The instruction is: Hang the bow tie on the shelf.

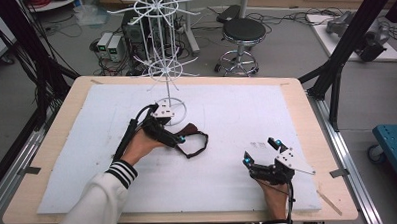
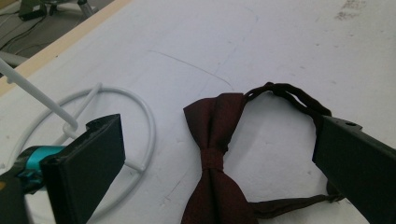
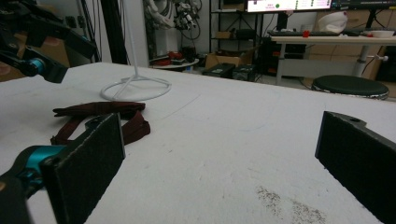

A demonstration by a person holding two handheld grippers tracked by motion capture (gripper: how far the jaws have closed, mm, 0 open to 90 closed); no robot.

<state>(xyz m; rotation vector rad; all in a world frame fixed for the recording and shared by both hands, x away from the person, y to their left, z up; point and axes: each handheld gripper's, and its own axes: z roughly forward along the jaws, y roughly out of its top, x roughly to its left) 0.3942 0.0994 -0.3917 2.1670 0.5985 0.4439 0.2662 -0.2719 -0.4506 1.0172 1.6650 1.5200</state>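
My left tongs [image 1: 179, 139] are spread wide and hang right over the bow tie [image 1: 189, 130]; in the left gripper view one black jaw is down near the white wire ring of the rack [image 2: 135, 121] and the other jaw is out past the strap loop [image 2: 289, 95], so the dark red bow tie [image 2: 217, 158] lies between them but I am not squeezing it yet; it looks like nothing is pinched, and the cloth lies flat on the white surface [image 1: 226, 116]; the bow tie sits just beside the round foot of the rack [image 1: 167, 63], a tall white stand with thin arms sticking out like spokes, and none of those arms has anything hanging on it; so I think the job is to pick up the bow tie and hang it on the rack, and that job is only at its start; the reach is done, the grab is not, and the lift and the hanging are left to do; over on the other side my right tongs [image 1: 262, 151] are also spread wide and hold nothing; they rest low over a bare part of the surface, well apart from the bow tie, which I can see far off in the right gripper view [image 3: 100, 109] with the rack foot [image 3: 135, 88] behind it.
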